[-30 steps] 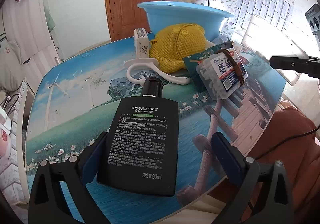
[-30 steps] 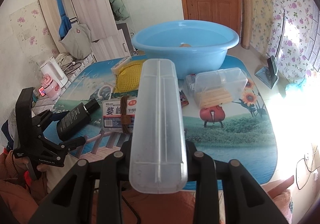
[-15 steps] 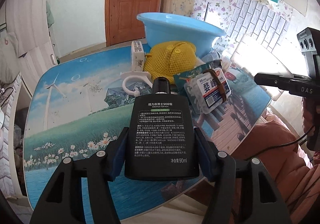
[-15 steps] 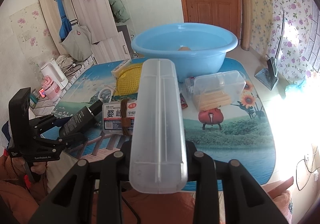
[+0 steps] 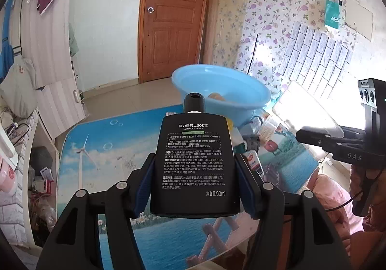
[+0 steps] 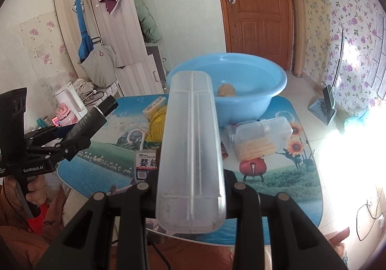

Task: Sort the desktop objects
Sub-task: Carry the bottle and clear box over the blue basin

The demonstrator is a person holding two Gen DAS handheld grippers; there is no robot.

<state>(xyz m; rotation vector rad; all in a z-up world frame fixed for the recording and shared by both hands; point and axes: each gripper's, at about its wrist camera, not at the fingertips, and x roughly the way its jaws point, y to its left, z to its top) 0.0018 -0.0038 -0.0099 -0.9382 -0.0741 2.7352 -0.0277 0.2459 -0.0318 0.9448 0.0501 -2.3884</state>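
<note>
A flat black lotion bottle (image 5: 195, 164) with white print and a black cap hangs above the table, label toward the camera. My left gripper (image 5: 195, 167) is shut on it, its blue pads (image 5: 144, 173) pressing both sides. From the right wrist view that bottle (image 6: 94, 118) sticks out of the left gripper (image 6: 72, 136) at the left. My right gripper (image 6: 190, 180) is shut on a long translucent plastic case (image 6: 193, 139) that hides its fingertips. A blue basin (image 6: 277, 82) stands at the back of the table and holds a tan object (image 6: 226, 90).
On the picture-printed table (image 5: 96, 149) lie a yellow mesh bag (image 6: 156, 125), a white hook (image 6: 137, 136), a labelled toothpick box (image 6: 147, 164), a small carton (image 6: 154, 107) and a clear box of sticks (image 6: 263, 137). A person's hand (image 6: 33, 192) holds the left gripper.
My left gripper closed its pads on the black bottle and lifted it off the table. The right gripper rose a little with the translucent case.
</note>
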